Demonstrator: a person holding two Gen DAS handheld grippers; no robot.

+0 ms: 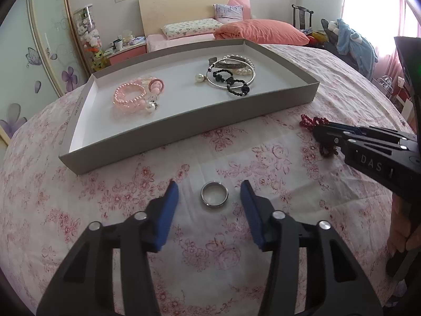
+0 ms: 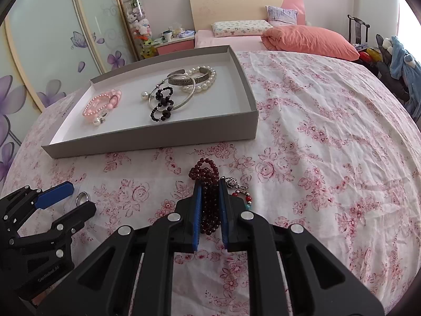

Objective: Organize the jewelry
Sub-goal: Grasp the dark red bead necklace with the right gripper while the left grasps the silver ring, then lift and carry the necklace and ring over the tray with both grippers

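A silver ring lies on the floral bedsheet between the open fingers of my left gripper; the pads do not touch it. It also shows in the right wrist view. My right gripper is shut on a dark red bead bracelet that rests on the sheet, with a silver charm and tassel beside it. The grey tray lies beyond and holds pink bead bracelets, a black bead bracelet, silver bangles and pearls.
The tray lies on the bed with a floral sheet. An orange pillow, the headboard and a nightstand are at the far end. A wardrobe with flower decals stands at left.
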